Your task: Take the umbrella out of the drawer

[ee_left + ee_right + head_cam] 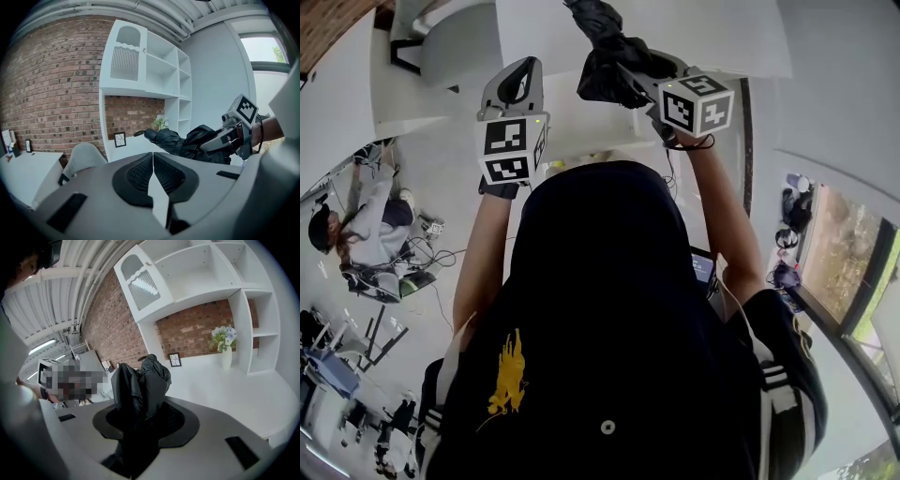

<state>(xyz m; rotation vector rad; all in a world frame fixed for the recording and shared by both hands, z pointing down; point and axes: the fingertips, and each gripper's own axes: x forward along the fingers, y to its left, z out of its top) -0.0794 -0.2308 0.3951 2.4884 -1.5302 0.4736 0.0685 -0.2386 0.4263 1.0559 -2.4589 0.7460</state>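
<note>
My right gripper (625, 75) is shut on a black folded umbrella (605, 42) and holds it in the air above the white counter (581, 127). In the right gripper view the umbrella's crumpled fabric (140, 385) fills the gap between the jaws of the right gripper (140, 416) and sticks out ahead. The left gripper view shows the umbrella (185, 140) lying crosswise, its tip to the left, with the right gripper (227, 137) gripping it from the right. My left gripper (522, 82) hovers beside it on the left, pads (140, 171) together and nothing between them. No drawer shows.
A white shelf unit (145, 70) stands against a brick wall (51, 89) over the counter. On the counter are a vase of flowers (226, 345) and a small picture frame (175, 359). A grey chair (82, 157) stands to the left. A person (356, 225) sits far left.
</note>
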